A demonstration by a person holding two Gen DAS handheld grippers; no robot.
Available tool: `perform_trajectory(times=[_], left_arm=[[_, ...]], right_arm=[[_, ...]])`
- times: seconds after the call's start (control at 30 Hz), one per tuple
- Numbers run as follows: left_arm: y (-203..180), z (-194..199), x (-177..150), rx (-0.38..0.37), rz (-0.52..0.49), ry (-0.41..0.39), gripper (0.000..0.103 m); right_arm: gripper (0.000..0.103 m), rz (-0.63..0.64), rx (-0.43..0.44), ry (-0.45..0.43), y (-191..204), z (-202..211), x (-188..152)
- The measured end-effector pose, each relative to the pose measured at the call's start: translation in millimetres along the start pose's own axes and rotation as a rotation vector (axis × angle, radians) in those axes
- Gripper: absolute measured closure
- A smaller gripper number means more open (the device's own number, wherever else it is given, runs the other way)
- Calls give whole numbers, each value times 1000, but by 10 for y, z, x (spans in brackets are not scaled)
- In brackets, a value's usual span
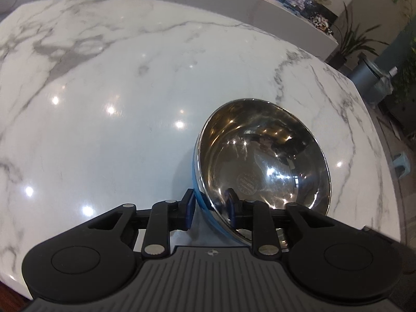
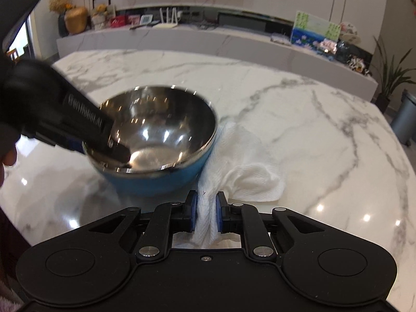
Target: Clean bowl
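Observation:
A steel bowl (image 1: 260, 161) with a blue outside (image 2: 161, 119) stands tilted on the white marble table (image 1: 104, 78). My left gripper (image 1: 209, 206) straddles its near rim, one pad on the blue outer wall and the other inside the steel, shut on the wall. In the right wrist view the left gripper (image 2: 98, 150) comes in from the left over the bowl's left edge. My right gripper (image 2: 206, 210) is shut on a bunched white cloth (image 2: 247, 166). The cloth trails onto the table just right of the bowl, touching its side.
The table's curved edge (image 2: 405, 171) runs along the right, with a grey bin (image 2: 405, 119) and a potted plant (image 2: 390, 78) on the floor beyond. A long white counter (image 2: 208, 39) with pictures and ornaments lies behind. A person's hand (image 2: 7, 156) shows at far left.

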State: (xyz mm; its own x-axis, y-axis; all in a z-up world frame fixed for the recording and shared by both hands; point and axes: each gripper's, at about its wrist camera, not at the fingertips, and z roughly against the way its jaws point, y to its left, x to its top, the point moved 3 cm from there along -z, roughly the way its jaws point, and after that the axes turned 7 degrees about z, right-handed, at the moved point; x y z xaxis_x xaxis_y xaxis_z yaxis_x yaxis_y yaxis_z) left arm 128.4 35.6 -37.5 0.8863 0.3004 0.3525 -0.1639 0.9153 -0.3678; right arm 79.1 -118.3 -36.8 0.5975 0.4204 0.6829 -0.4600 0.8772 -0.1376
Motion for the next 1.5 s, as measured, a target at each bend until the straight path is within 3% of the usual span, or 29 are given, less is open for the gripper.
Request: perform_trajectory(times=[0.3, 0.6, 0.9, 1.03, 1.17, 1.3, 1.5], left_arm=[[-60, -58, -53, -5, -22, 30, 69], [11, -3, 97, 34, -66, -20, 86], [38, -1, 111, 19, -37, -16, 86], [43, -15, 55, 6, -12, 16, 74], [14, -45, -23, -9, -11, 42, 70], [-27, -46, -29, -3, -37, 37, 72], [12, -12, 72, 18, -68, 7, 84]], right_arm=[[90, 23, 8, -12, 60, 99, 28], [91, 12, -41, -73, -84, 252, 151], [90, 65, -19, -43, 29, 165, 121], [90, 72, 8, -5, 111, 88, 47], [91, 84, 22, 11, 155, 49, 10], [91, 82, 14, 5, 137, 71, 18], [91, 71, -42, -33, 4, 158, 63]])
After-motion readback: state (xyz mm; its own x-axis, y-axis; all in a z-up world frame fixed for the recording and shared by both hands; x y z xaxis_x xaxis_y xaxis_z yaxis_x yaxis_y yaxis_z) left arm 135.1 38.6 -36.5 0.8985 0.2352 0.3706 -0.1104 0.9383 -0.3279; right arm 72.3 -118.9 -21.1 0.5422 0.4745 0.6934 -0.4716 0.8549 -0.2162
